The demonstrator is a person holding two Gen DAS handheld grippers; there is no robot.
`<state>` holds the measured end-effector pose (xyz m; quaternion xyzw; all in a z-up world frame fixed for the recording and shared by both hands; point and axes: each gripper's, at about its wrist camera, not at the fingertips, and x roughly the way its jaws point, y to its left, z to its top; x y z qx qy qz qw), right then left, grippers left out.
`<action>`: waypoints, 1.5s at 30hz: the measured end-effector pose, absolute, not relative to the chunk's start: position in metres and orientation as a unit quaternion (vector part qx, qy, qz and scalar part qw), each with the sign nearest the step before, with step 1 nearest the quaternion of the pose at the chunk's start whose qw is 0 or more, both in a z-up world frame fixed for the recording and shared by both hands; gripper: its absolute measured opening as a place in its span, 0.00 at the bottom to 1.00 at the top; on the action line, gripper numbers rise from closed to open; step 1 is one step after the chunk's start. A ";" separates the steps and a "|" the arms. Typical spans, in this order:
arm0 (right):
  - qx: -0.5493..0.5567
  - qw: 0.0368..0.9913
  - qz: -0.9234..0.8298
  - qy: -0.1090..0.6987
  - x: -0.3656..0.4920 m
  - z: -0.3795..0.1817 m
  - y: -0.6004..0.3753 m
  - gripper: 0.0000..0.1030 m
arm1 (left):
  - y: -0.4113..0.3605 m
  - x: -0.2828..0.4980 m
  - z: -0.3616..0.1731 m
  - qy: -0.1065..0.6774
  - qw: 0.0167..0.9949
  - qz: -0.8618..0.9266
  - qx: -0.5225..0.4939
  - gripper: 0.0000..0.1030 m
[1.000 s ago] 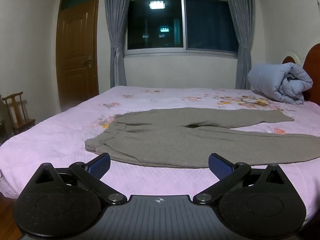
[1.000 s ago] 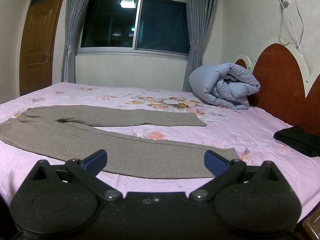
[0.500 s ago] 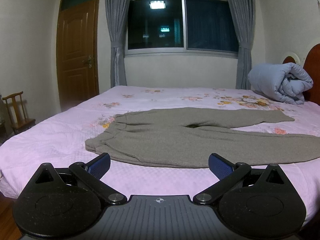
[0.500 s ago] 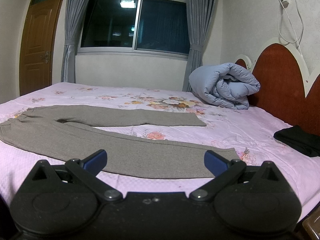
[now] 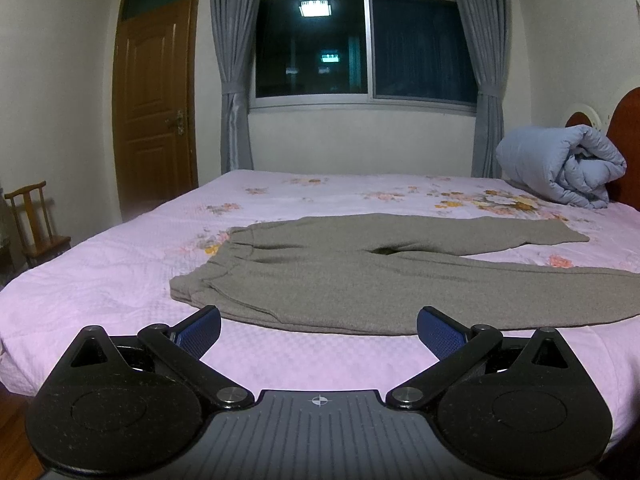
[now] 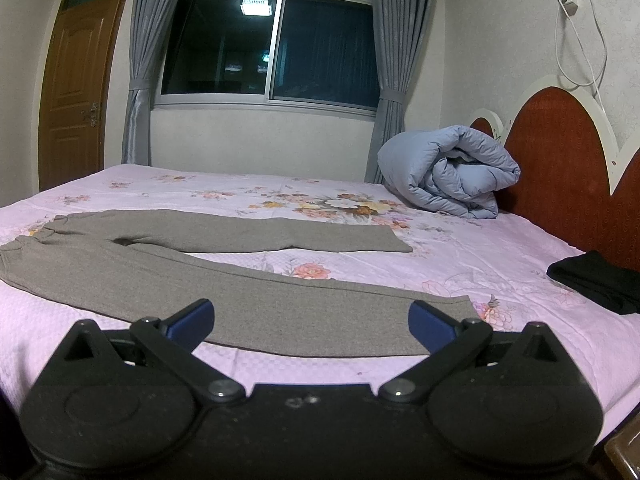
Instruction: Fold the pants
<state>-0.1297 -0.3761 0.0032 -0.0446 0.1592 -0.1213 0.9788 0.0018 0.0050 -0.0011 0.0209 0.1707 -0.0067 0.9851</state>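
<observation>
Evidently at the very start: grey pants (image 5: 360, 272) spread flat on the pink floral bed (image 5: 120, 264), no fold made. Waistband toward the door side, in front of the left tongs (image 5: 319, 326); two legs running off toward the headboard (image 6: 560, 152), splayed in a narrow V with a strip of bedsheet between them. Near leg hem (image 6: 448, 304) just ahead of the right tongs (image 6: 311, 322), far leg hem (image 6: 392, 242) further back across the mattress.

Left tongs spread wide, blue pads (image 5: 200, 328) holding nothing, poised above the bed edge just short of the near waistband corner (image 5: 180, 288). Right tongs likewise spread wide and bare, poised just short of the near leg.

Step in hand, by judgement: approach before the first grasp. Next move likely calls for a lengthwise fold, one leg laid over the other: left pads pinching the near waistband corner, right pads pinching the near hem, both lifted together and carried across onto the far leg. Both layers of cloth to be caught in each pinch, and edges matched, since soft knit sags between two holds.

Elsewhere: rolled blue quilt (image 6: 448, 172) against the headboard, dark garment (image 6: 592, 280) at the right side of the bed, both well apart from the pants.
</observation>
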 end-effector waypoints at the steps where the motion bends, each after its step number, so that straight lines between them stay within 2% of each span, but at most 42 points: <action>1: -0.045 0.979 -0.121 0.159 -0.130 0.003 -0.376 0.95 | 0.005 0.002 -0.001 0.170 0.985 -0.007 0.020 1.00; 45: -0.045 0.979 -0.122 0.160 -0.130 0.003 -0.374 0.95 | 0.002 0.002 -0.004 0.174 0.985 -0.007 0.020 1.00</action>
